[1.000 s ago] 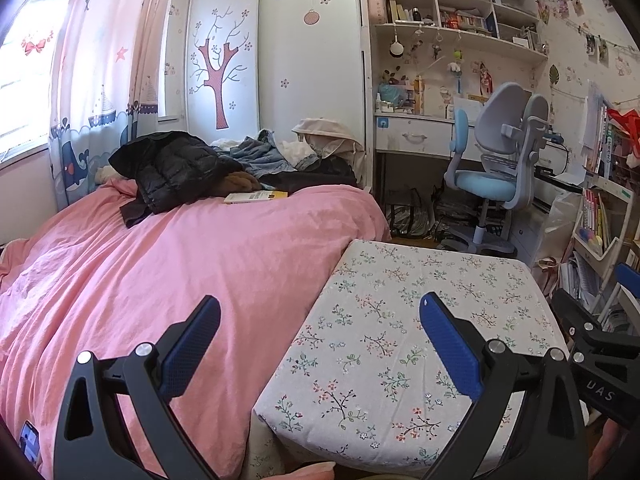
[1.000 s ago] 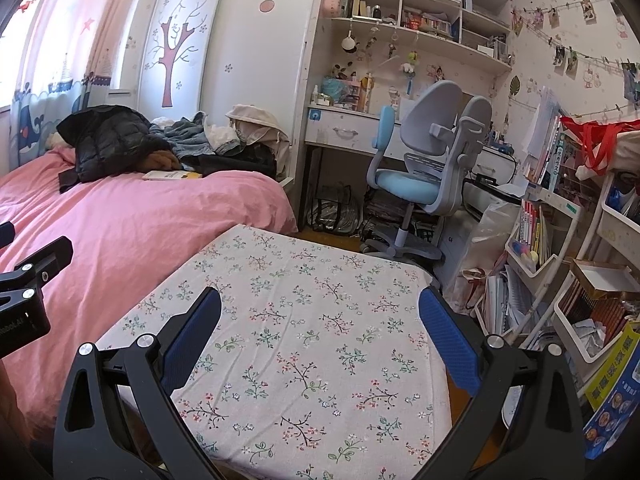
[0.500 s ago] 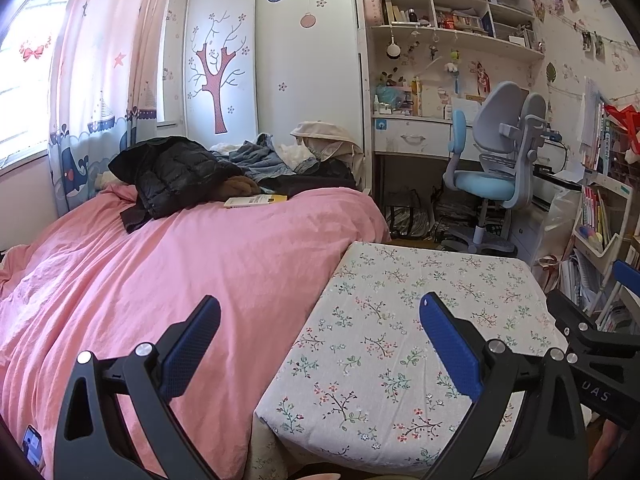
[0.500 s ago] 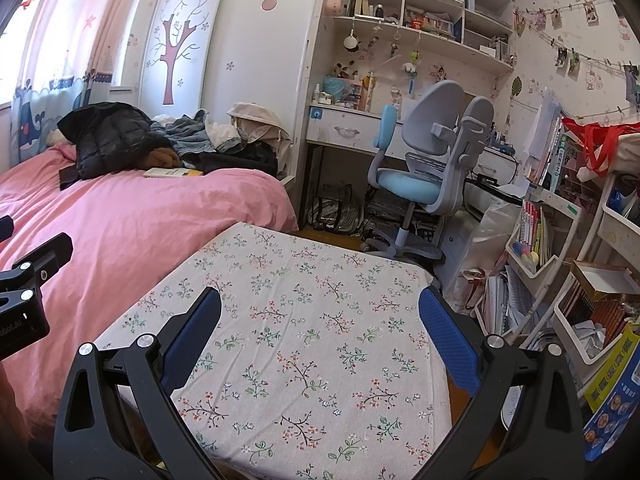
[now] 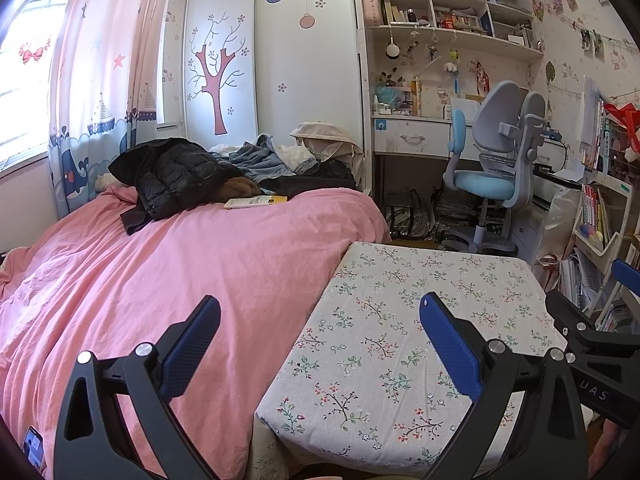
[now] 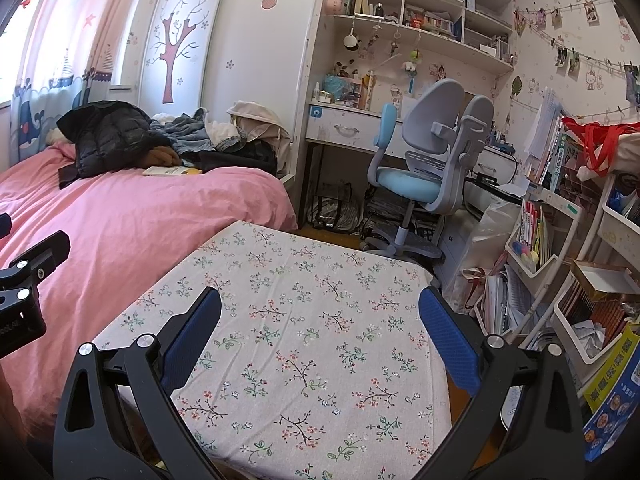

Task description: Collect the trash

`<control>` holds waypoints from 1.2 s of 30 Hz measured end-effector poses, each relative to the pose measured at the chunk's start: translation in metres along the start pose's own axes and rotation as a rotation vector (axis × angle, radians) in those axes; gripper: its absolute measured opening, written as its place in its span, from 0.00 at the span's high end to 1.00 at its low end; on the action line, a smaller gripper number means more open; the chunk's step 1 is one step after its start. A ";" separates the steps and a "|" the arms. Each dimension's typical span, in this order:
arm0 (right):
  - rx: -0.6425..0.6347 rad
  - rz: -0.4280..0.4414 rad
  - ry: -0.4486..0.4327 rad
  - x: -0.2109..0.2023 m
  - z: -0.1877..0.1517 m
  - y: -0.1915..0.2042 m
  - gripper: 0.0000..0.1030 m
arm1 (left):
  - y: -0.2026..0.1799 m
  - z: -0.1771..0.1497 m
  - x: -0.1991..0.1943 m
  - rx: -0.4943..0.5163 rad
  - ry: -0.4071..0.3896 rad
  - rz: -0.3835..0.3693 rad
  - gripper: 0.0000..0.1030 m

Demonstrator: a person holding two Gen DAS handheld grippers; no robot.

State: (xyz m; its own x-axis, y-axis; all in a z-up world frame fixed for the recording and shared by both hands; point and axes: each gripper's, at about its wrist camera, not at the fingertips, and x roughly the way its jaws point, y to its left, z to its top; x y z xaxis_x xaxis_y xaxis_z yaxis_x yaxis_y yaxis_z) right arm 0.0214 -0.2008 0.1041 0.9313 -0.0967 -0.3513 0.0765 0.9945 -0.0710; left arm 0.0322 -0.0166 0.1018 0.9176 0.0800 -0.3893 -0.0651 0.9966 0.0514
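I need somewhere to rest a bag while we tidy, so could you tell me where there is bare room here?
The floral-covered table is bare across its top, bordered by the pink bed and the bookshelf cart. The bed's near half is free too. Crowded: the bed's far end with the black jacket and clothes, and the floor around the desk chair.

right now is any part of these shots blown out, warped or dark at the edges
Left wrist view: the window at far left is overexposed, corners vignetted black, the shelves bow from fisheye. Right wrist view: evenly daylit and sharp, the same dark corners, the bookcase curved.
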 end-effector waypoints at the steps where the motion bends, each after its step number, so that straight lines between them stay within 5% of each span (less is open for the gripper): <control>1: -0.001 0.000 -0.001 0.000 0.000 0.001 0.07 | 0.000 0.000 0.000 0.000 0.000 0.000 0.08; 36: -0.007 0.000 0.005 0.003 -0.001 0.004 0.07 | -0.001 -0.001 0.001 0.002 -0.002 0.001 0.08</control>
State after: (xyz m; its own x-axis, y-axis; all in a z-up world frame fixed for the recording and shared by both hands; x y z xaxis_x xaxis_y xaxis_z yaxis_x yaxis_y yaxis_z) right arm 0.0239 -0.1974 0.1016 0.9295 -0.0969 -0.3559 0.0740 0.9942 -0.0776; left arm 0.0323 -0.0173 0.1005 0.9185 0.0805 -0.3871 -0.0646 0.9965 0.0538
